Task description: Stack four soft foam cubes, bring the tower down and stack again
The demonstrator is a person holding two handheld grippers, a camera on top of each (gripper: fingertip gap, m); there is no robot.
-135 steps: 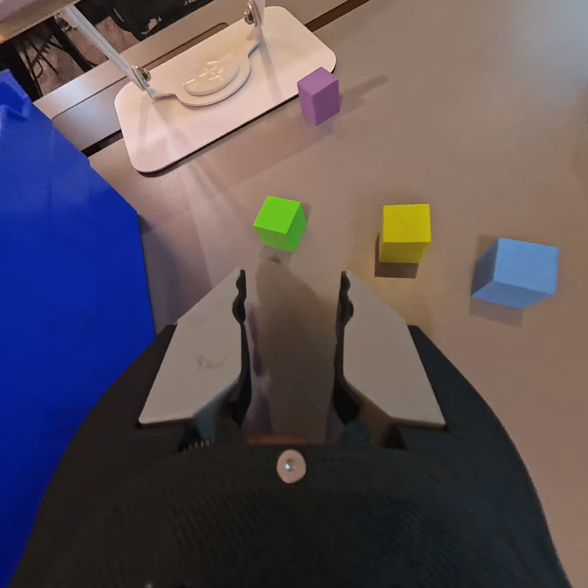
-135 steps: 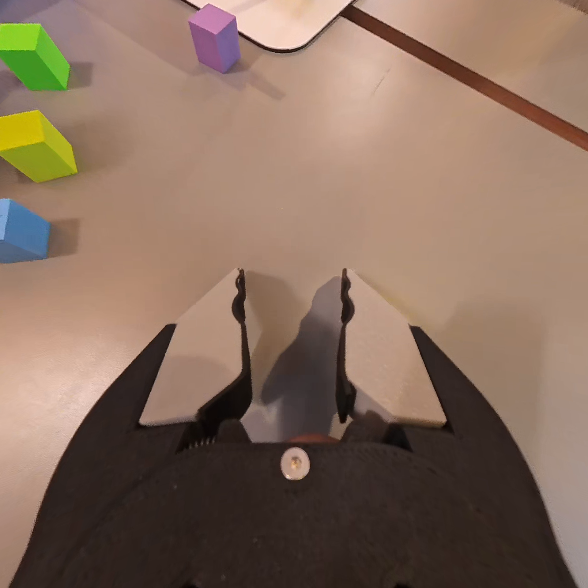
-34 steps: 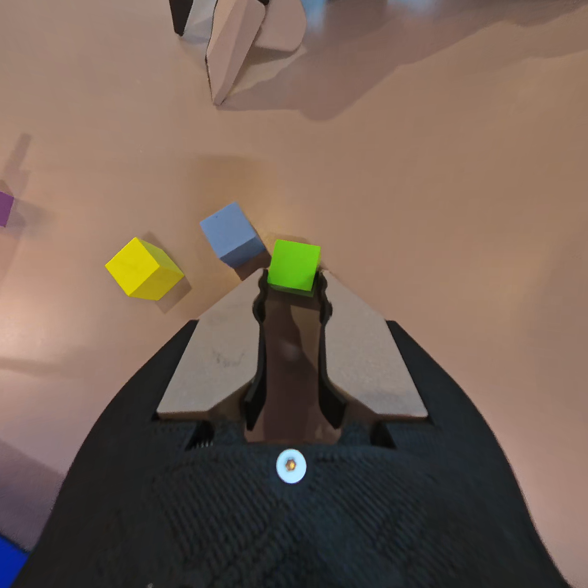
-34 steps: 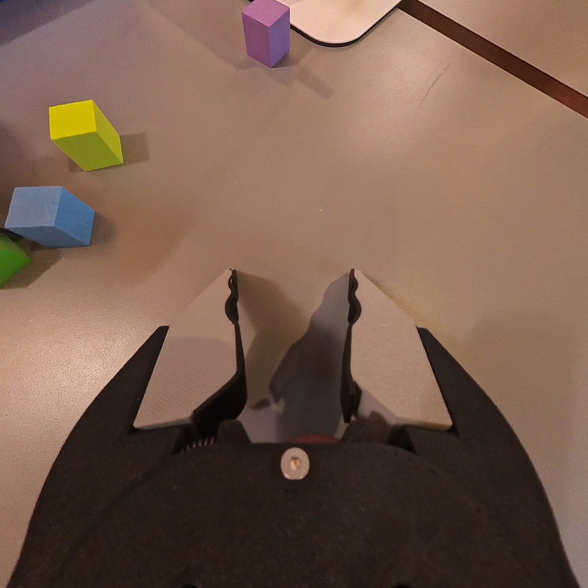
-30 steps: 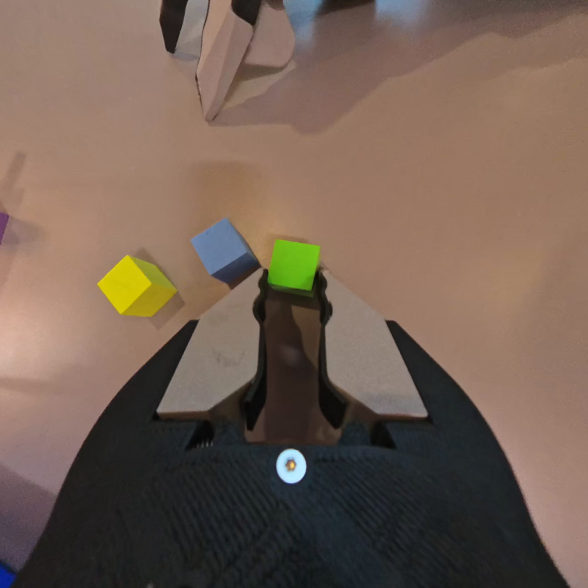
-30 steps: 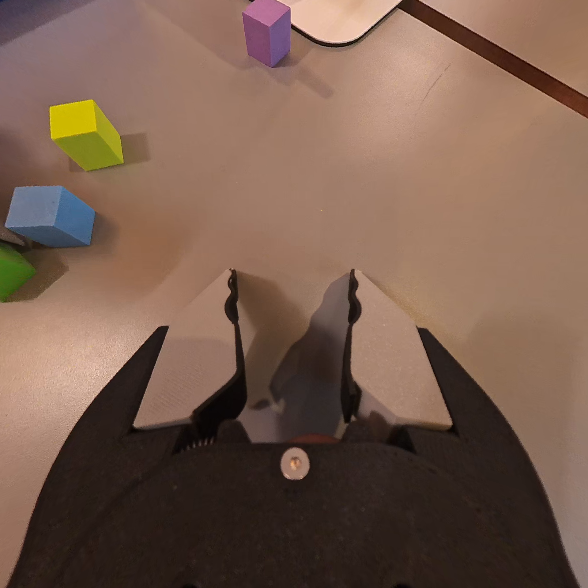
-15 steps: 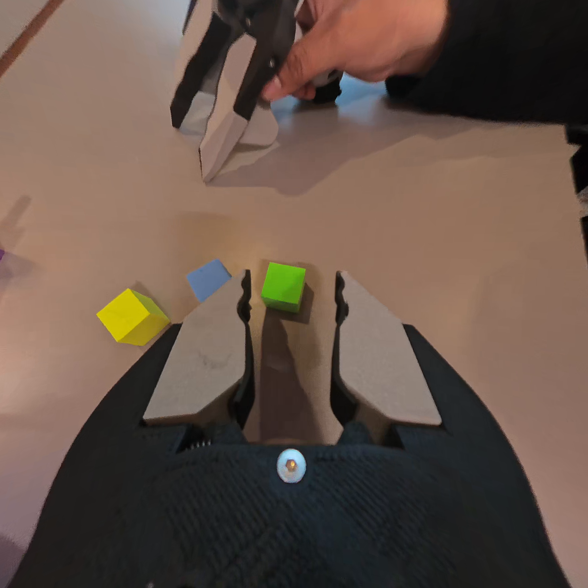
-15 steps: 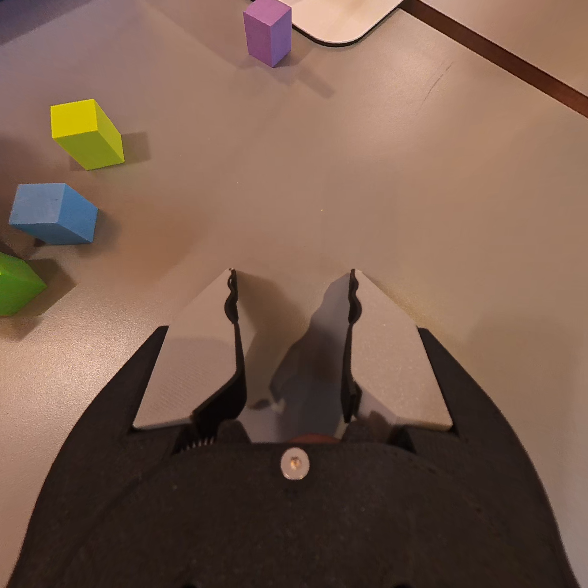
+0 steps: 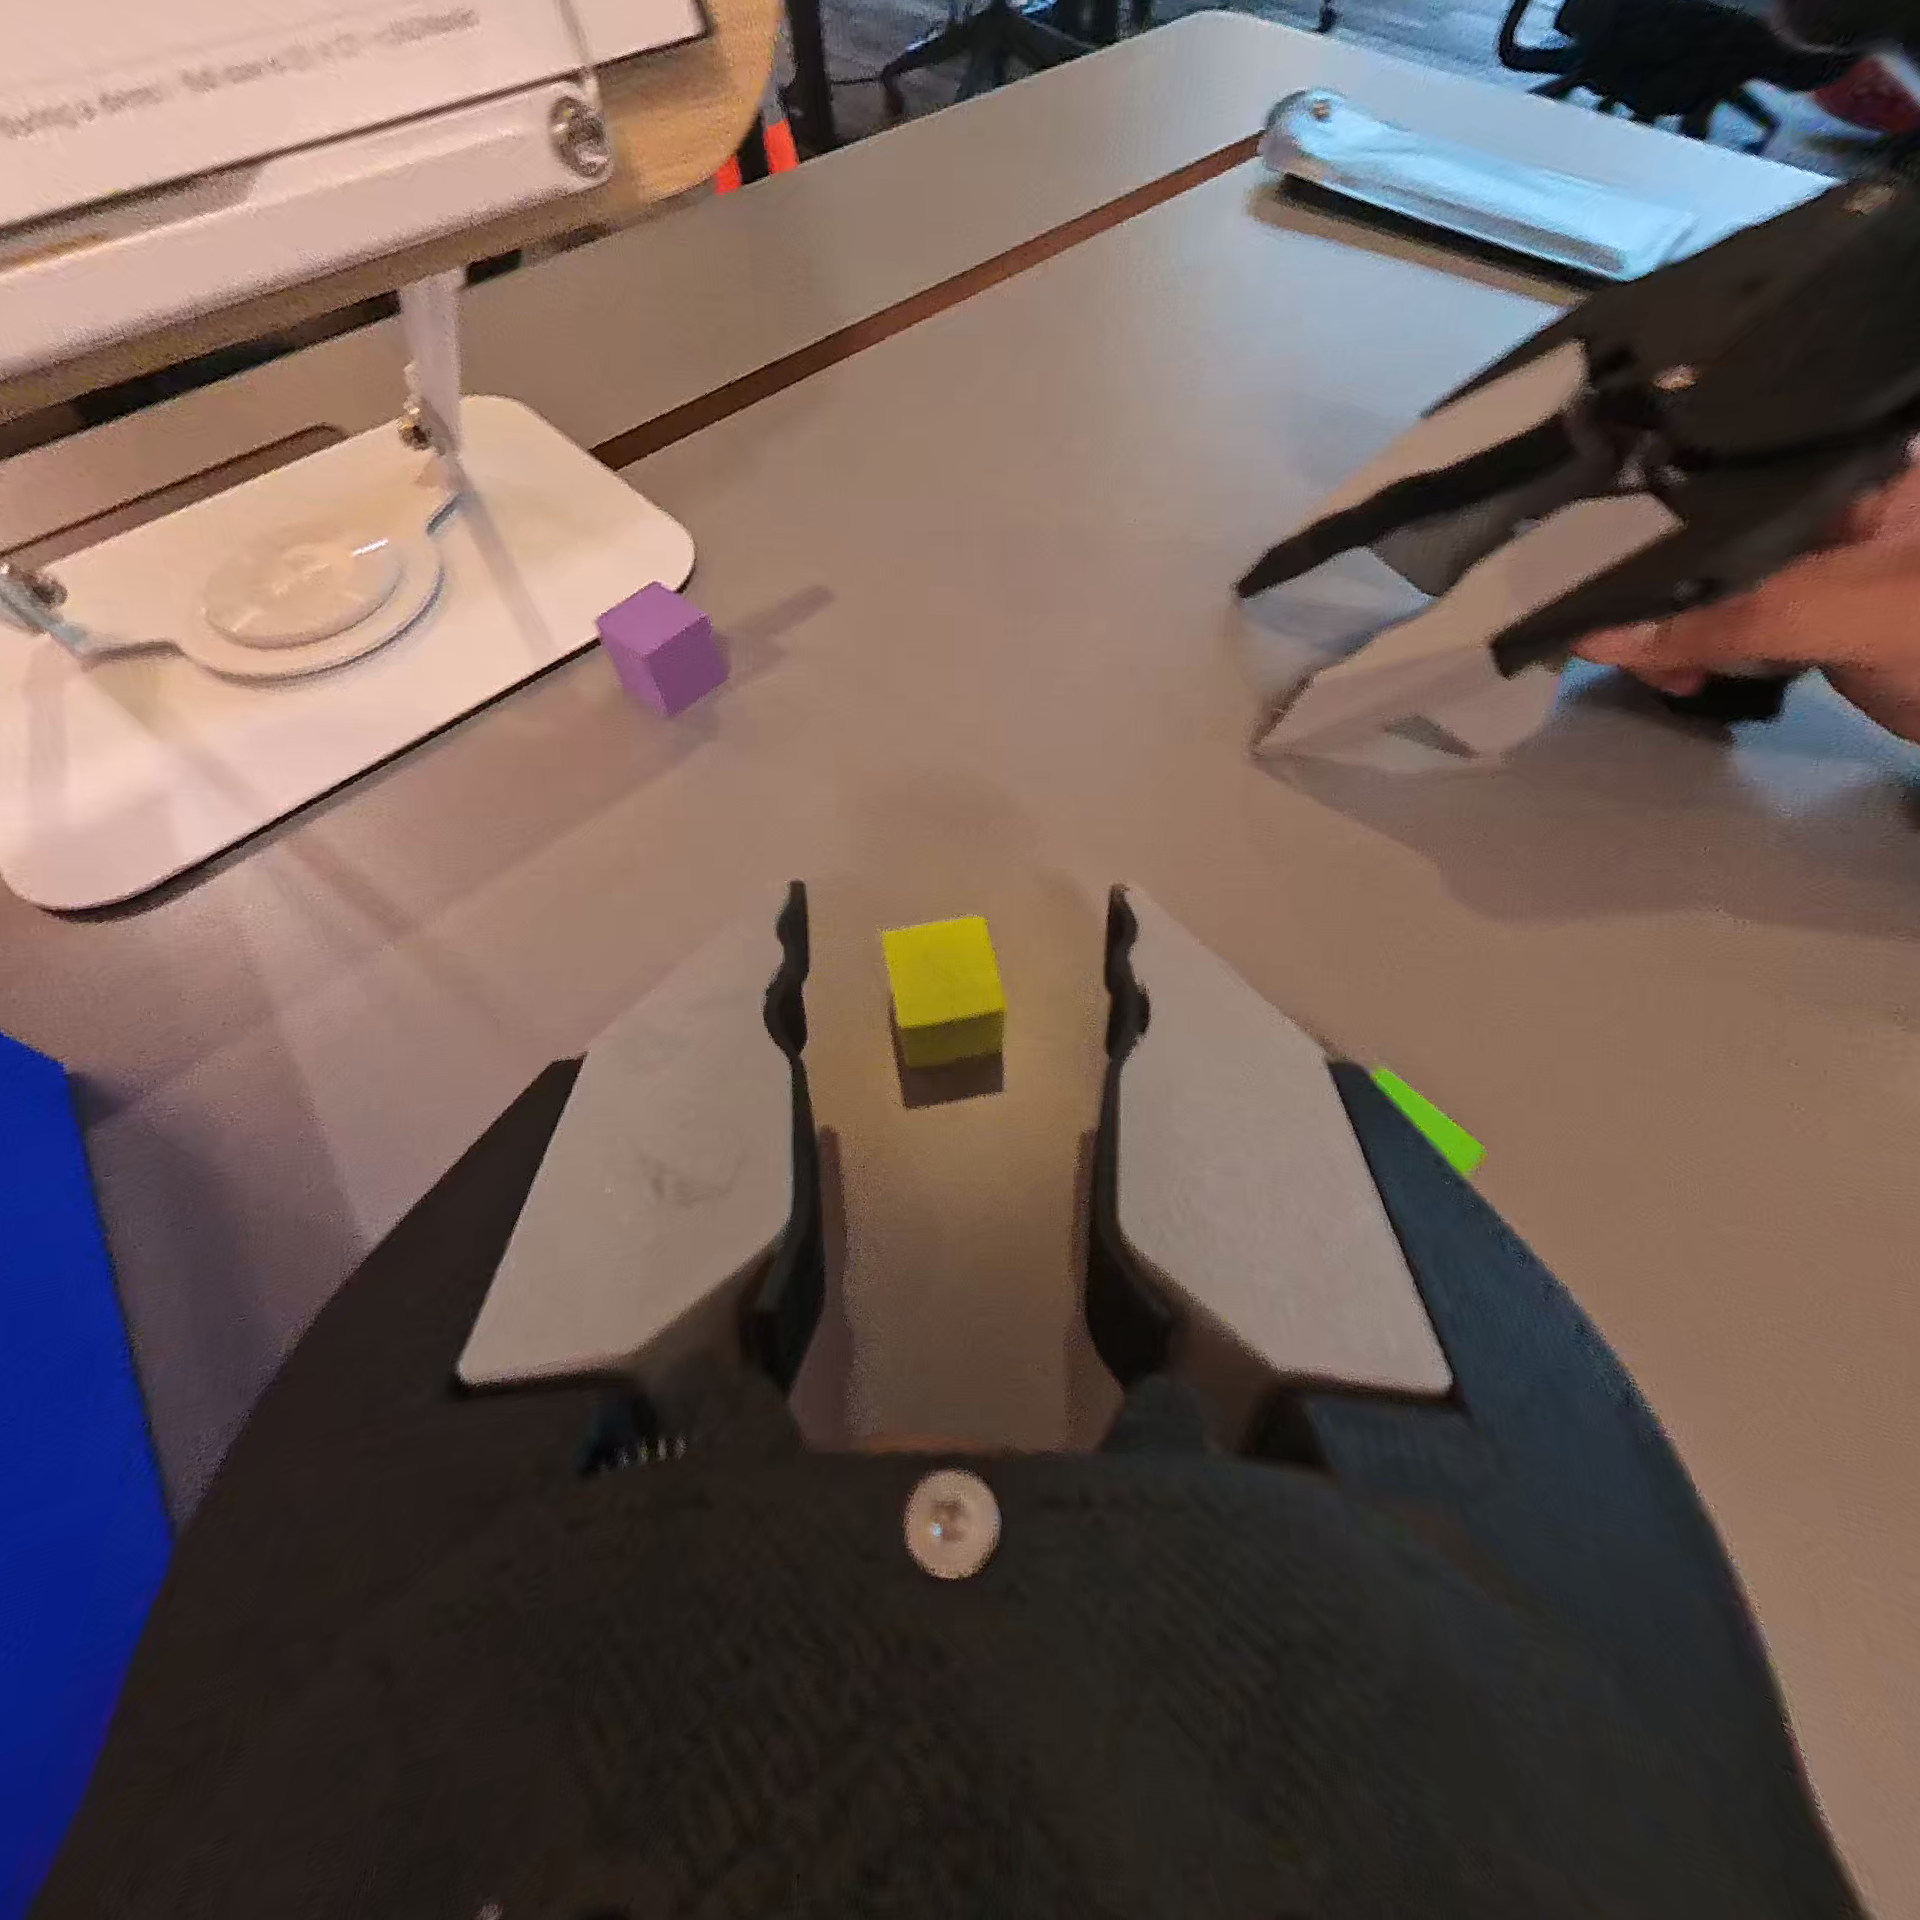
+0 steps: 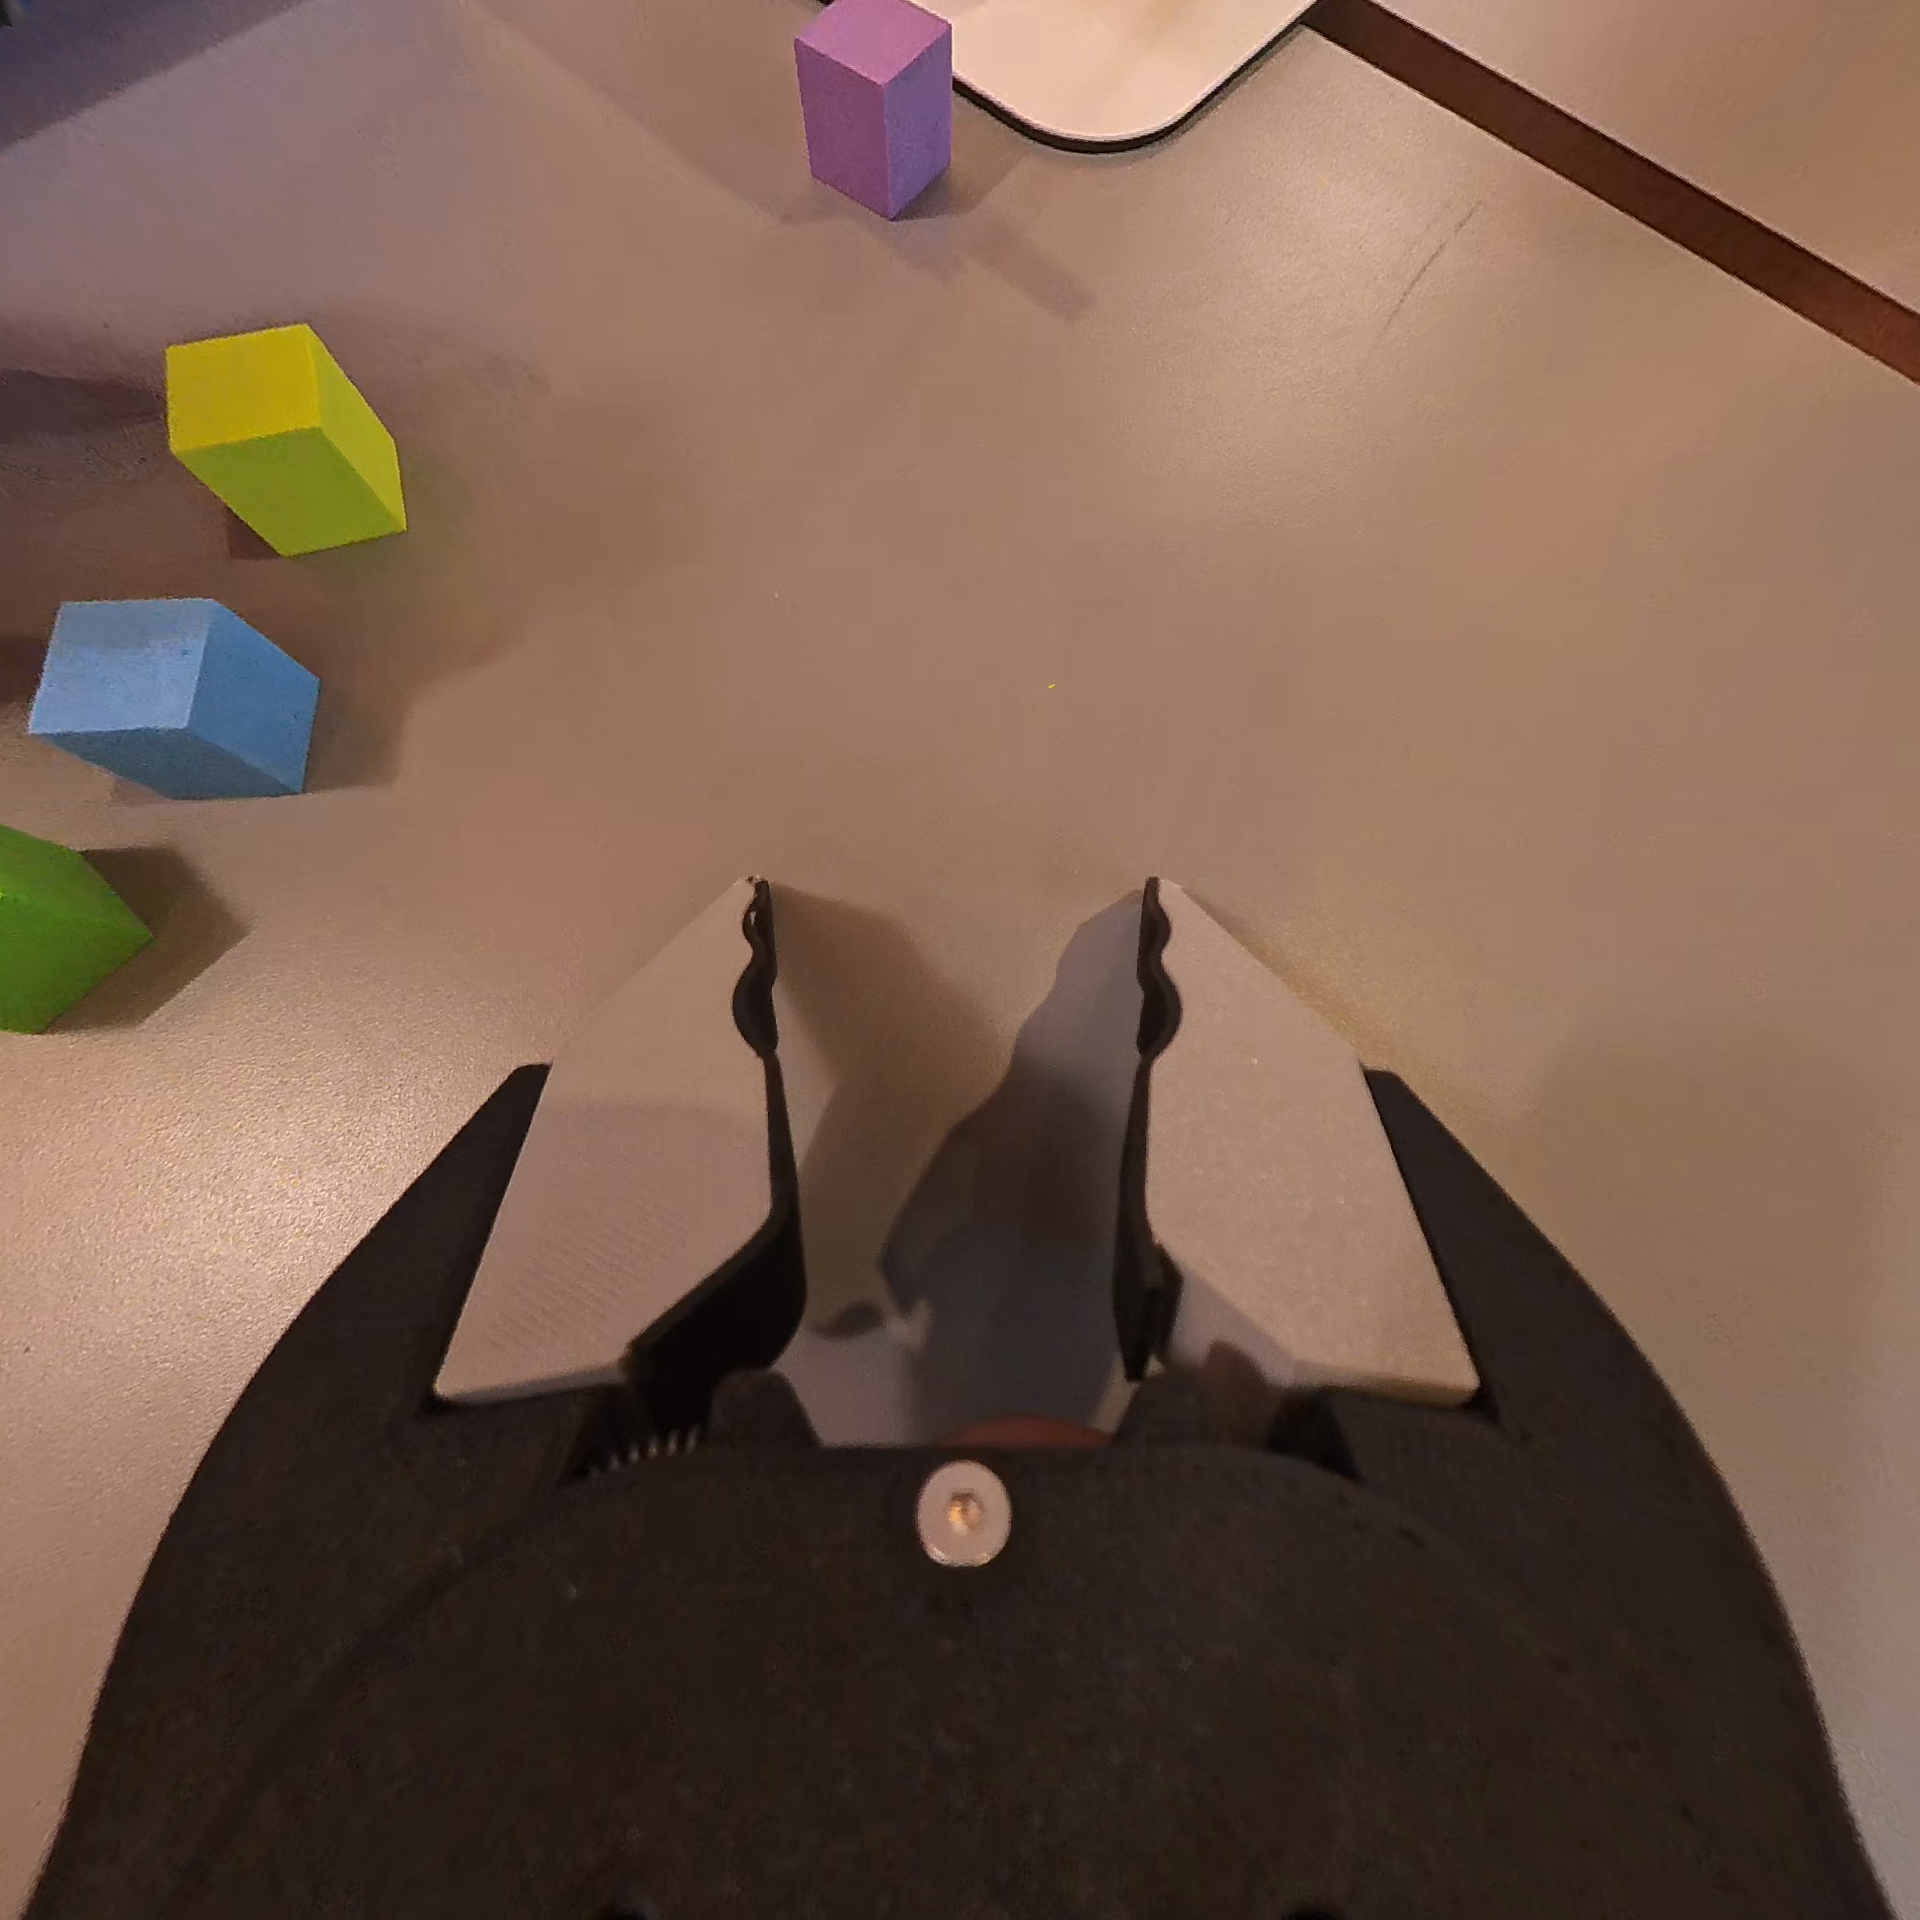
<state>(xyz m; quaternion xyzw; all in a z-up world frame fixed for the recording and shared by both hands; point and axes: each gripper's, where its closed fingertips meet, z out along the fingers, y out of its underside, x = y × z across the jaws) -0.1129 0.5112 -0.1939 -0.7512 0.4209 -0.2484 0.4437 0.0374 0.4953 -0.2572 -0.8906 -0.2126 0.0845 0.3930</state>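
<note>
Currently no tower: all 4 cubes lie apart on the table (image 10: 1351, 623), and the left gripper (image 9: 951, 904), jaws apart and empty, frames the yellow cube (image 9: 943, 989). Right gripper (image 10: 951, 894) hangs spread and empty, well apart from the cubes. Next move likely: lower, pinch yellow gently, carry it onto the green cube (image 10: 57, 930) or blue cube (image 10: 177, 696); purple cube (image 10: 873, 104) sits farthest off.

Office/lab space: grey desks (image 9: 1039, 499), office chairs (image 9: 1621, 62) behind, white stand base (image 9: 312, 665).

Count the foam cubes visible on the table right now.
4, all apart, none stacked: purple cube beside the white stand base, yellow cube, blue cube, and green cube at the right wrist view's left edge.
</note>
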